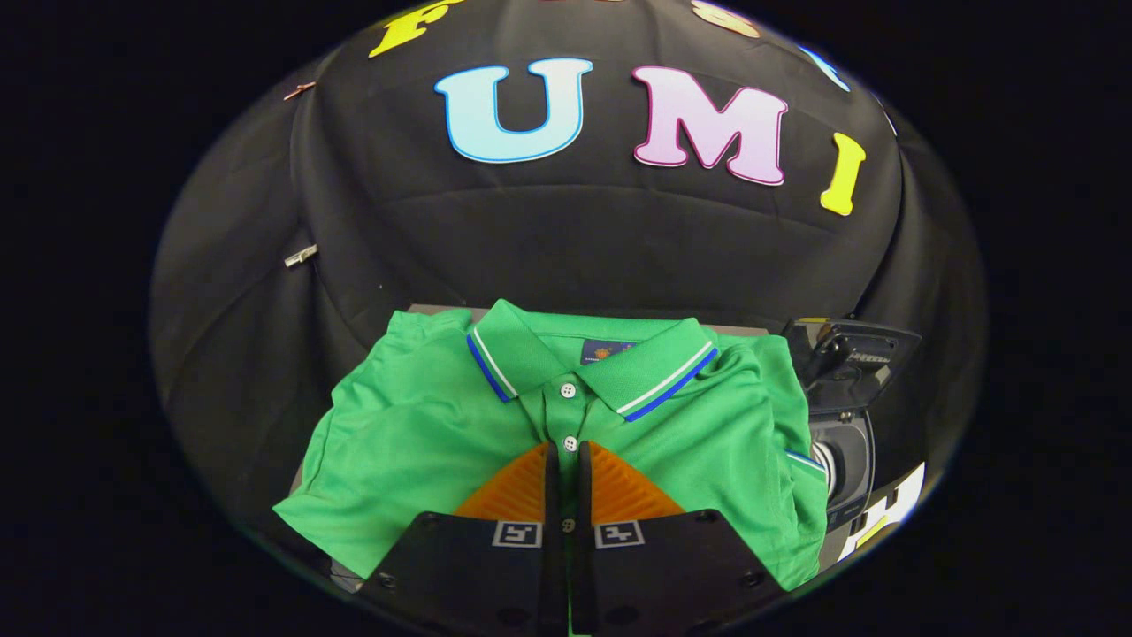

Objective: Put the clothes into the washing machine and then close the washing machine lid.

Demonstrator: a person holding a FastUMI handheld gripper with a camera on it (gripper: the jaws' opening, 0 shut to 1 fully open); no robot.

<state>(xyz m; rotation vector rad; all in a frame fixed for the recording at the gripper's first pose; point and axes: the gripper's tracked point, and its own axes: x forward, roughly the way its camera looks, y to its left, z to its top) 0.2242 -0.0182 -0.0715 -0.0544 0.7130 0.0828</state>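
The gripper (pixel 567 456) is held pointing forward and downward, its two fingers (pixel 522 487) brought nearly together, a narrow gap remaining.

We see the polo shirt (pixel 424 442) spread on the table (pixel 442 310), under the nearly closed gripper (pixel 568 460); the washing machine (pixel 845 416) stands to its right.

Table (pixel 442 310): grey top, a narrow strip showing at the far edge behind the collar. Lying directly on it: one folded green polo shirt (pixel 416 442), collar away from the gripper (pixel 567 460), whose nearly closed fingers rest over the placket
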